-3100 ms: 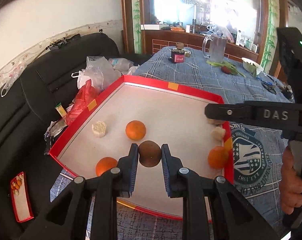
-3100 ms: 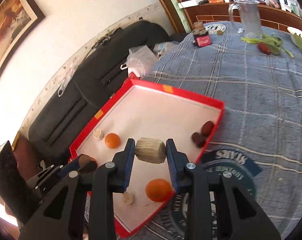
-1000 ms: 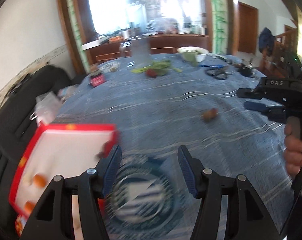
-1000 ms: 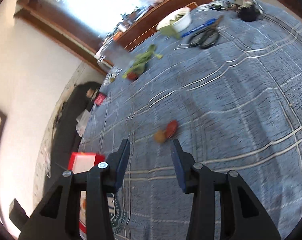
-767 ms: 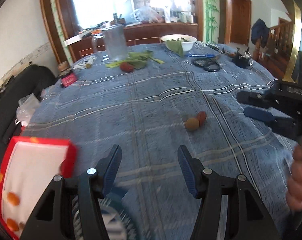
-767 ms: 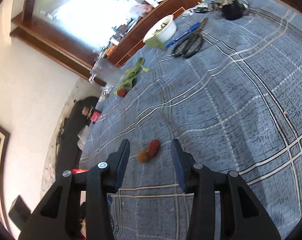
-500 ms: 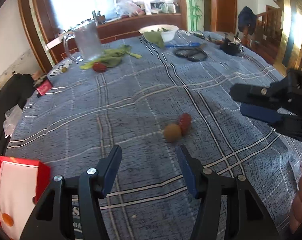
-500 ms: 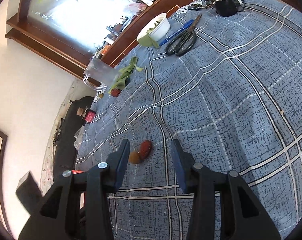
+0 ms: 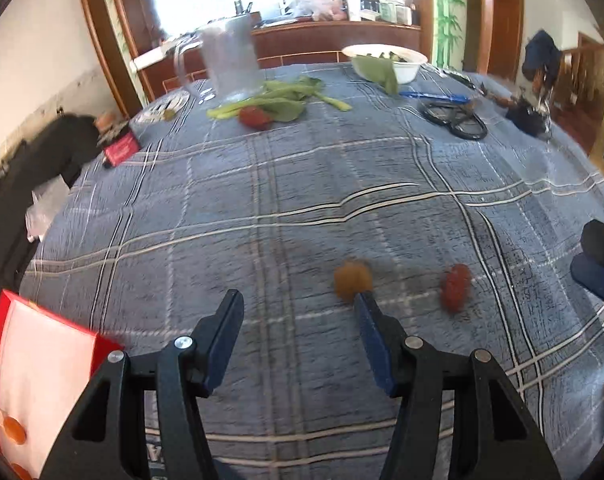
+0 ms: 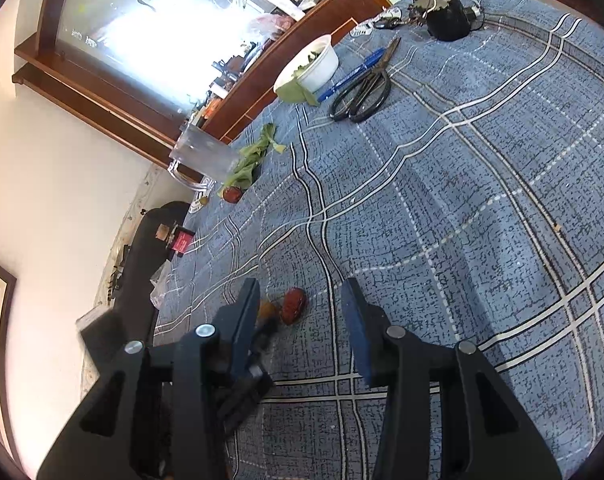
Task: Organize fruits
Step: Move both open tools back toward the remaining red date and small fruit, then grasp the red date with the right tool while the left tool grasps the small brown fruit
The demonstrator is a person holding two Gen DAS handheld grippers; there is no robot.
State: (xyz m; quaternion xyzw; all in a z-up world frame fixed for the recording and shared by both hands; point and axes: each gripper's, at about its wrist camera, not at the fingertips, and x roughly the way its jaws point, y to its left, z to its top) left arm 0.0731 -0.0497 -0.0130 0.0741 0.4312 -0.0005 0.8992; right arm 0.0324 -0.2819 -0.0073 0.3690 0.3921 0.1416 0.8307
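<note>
Left gripper (image 9: 298,304) pitched steeply down, jaws apart, nothing between the pads. Right gripper (image 10: 302,296) tilted down more shallowly, jaws apart too and empty. Its tips show at the right edge of the left wrist view; the left one sits blurred behind the right gripper's left finger.

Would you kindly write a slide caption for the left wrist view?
Open left tool hovers over a plaid tablecloth, its right finger overlapping a brownish-orange fruit, a red fruit alongside.
</note>
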